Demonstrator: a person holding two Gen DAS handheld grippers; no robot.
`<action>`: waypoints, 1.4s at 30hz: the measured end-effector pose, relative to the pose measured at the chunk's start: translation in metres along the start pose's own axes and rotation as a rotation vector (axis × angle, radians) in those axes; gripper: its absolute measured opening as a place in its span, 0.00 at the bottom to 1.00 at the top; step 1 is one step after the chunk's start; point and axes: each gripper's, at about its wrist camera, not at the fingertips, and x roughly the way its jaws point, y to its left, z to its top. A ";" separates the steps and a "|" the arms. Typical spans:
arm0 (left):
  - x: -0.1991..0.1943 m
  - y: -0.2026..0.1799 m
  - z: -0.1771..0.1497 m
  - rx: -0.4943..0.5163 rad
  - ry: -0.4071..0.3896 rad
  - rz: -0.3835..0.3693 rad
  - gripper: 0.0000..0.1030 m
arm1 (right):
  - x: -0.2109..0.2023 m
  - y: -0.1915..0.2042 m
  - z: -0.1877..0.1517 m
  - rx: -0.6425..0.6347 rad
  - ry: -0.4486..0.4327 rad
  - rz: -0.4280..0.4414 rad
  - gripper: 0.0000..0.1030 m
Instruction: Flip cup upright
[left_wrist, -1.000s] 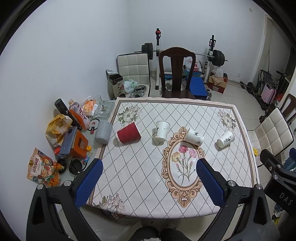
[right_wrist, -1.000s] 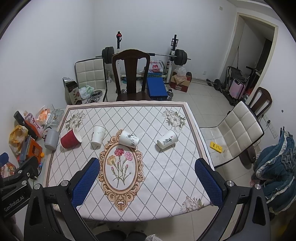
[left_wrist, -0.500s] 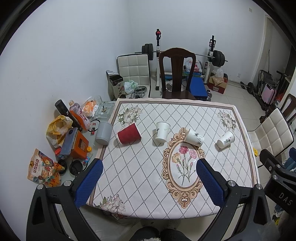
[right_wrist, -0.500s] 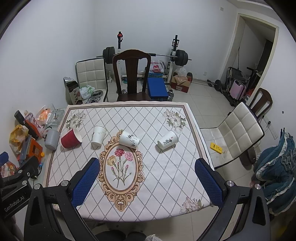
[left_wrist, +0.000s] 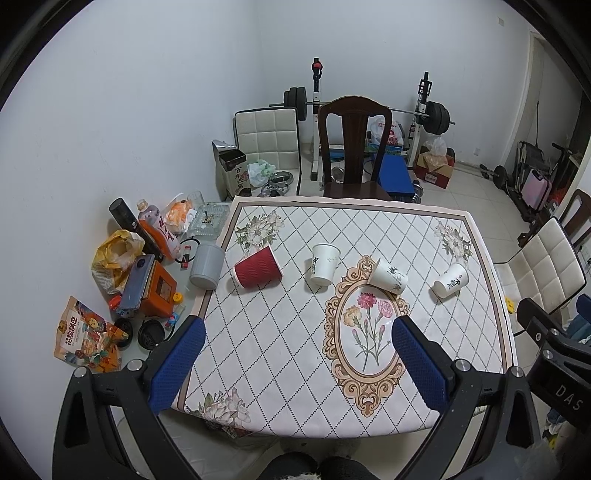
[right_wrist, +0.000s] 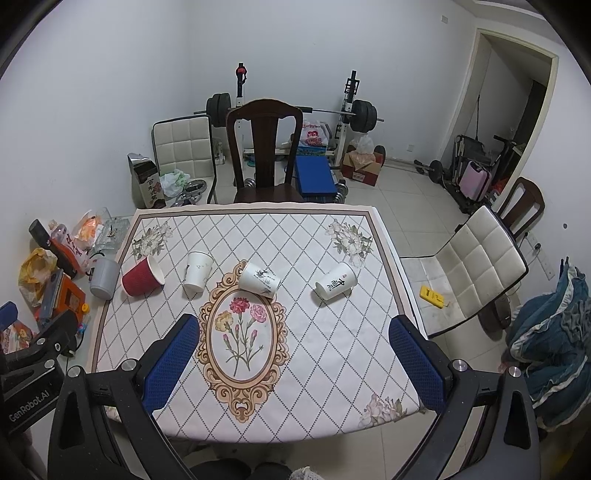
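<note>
Several paper cups sit in a row on the patterned tablecloth (left_wrist: 280, 332). A red cup (left_wrist: 257, 267) lies on its side at the left; it also shows in the right wrist view (right_wrist: 142, 276). A white cup (left_wrist: 323, 264) stands upright (right_wrist: 197, 271). Two more white cups lie on their sides: one (left_wrist: 388, 277) (right_wrist: 259, 279) near the floral oval, one (left_wrist: 450, 280) (right_wrist: 335, 283) at the right. My left gripper (left_wrist: 295, 360) is open and empty, high above the table's near edge. My right gripper (right_wrist: 293, 360) is open and empty too.
A dark wooden chair (left_wrist: 354, 147) stands at the table's far side and a white chair (right_wrist: 476, 266) at its right. Clutter of bags, bottles and a grey cup (left_wrist: 207, 266) lies on the floor to the left. Weight equipment (right_wrist: 291, 110) stands by the back wall.
Both views have shifted very slightly; the cups have not moved and both grippers stay open.
</note>
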 end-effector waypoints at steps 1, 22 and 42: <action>0.000 0.000 0.000 0.000 -0.001 0.001 1.00 | 0.000 0.000 0.000 0.000 0.000 0.000 1.00; 0.077 0.000 -0.008 0.064 0.123 -0.057 1.00 | 0.051 0.008 -0.021 0.137 0.133 -0.073 1.00; 0.229 -0.163 -0.012 0.392 0.351 -0.075 1.00 | 0.253 -0.114 -0.106 0.358 0.487 -0.212 1.00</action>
